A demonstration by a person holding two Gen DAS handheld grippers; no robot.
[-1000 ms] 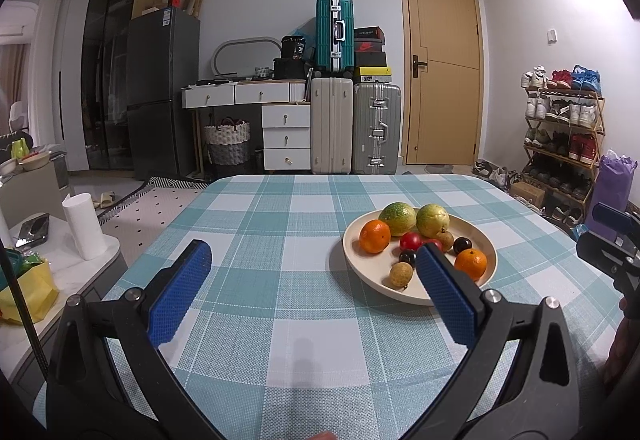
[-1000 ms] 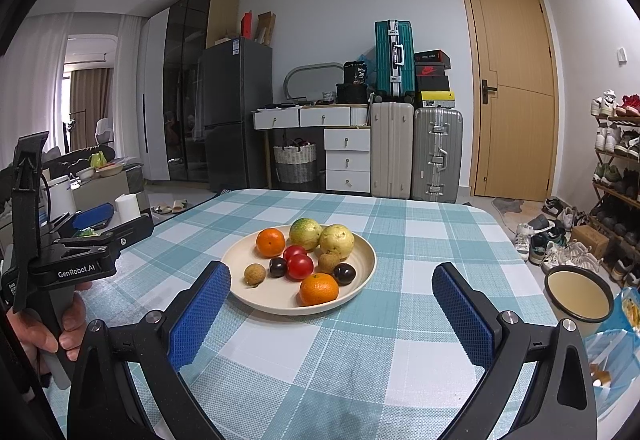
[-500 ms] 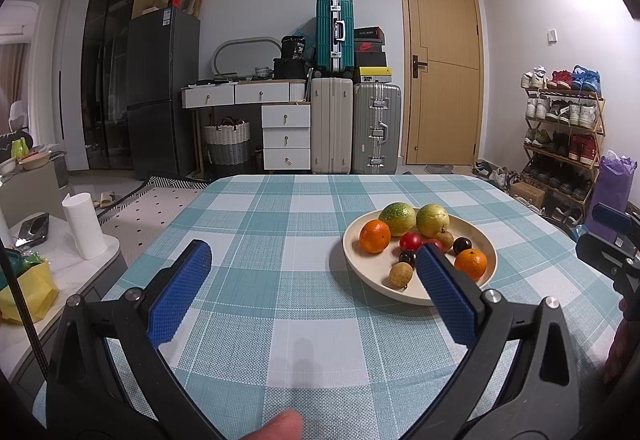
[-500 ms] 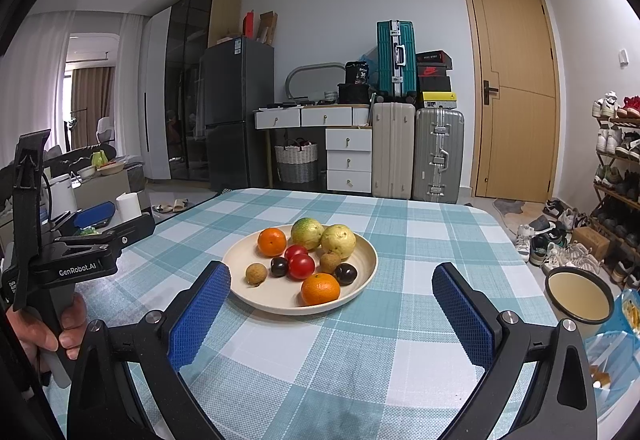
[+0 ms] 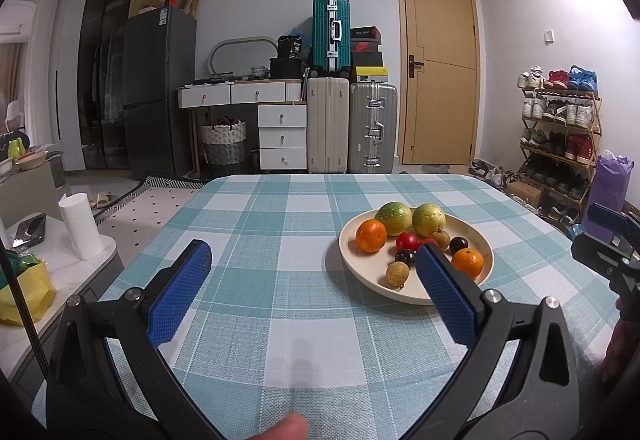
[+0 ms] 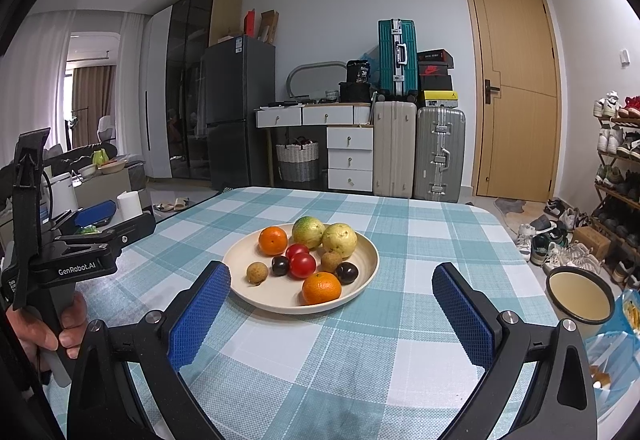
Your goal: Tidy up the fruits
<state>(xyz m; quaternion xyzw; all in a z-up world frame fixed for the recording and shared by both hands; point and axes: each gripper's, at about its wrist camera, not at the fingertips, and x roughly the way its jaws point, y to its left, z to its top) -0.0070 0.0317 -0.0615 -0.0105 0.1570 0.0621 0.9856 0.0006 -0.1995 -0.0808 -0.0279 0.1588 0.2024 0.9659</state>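
A cream plate [image 6: 362, 272] [image 5: 486, 246] sits on the checked table and holds two oranges [image 6: 273, 240] [image 6: 321, 288], two green-yellow fruits [image 6: 308, 231], red tomatoes [image 6: 302, 265], dark plums [image 6: 346, 272] and small brown longans [image 6: 256, 273]. My right gripper [image 6: 331, 314] is open and empty, just in front of the plate. My left gripper [image 5: 312, 290] is open and empty, with the plate beyond its right finger [image 5: 444, 290]. The left gripper's body [image 6: 76, 260] shows at the left of the right wrist view.
The table has a teal and white checked cloth [image 5: 280, 232]. A low side table with a paper roll [image 5: 80, 226] stands to the left. A round bowl [image 6: 580, 294] and a shoe rack [image 5: 560, 144] lie to the right, off the table.
Both grippers stay nearly still. A fingertip has come into the bottom edge of the left wrist view.
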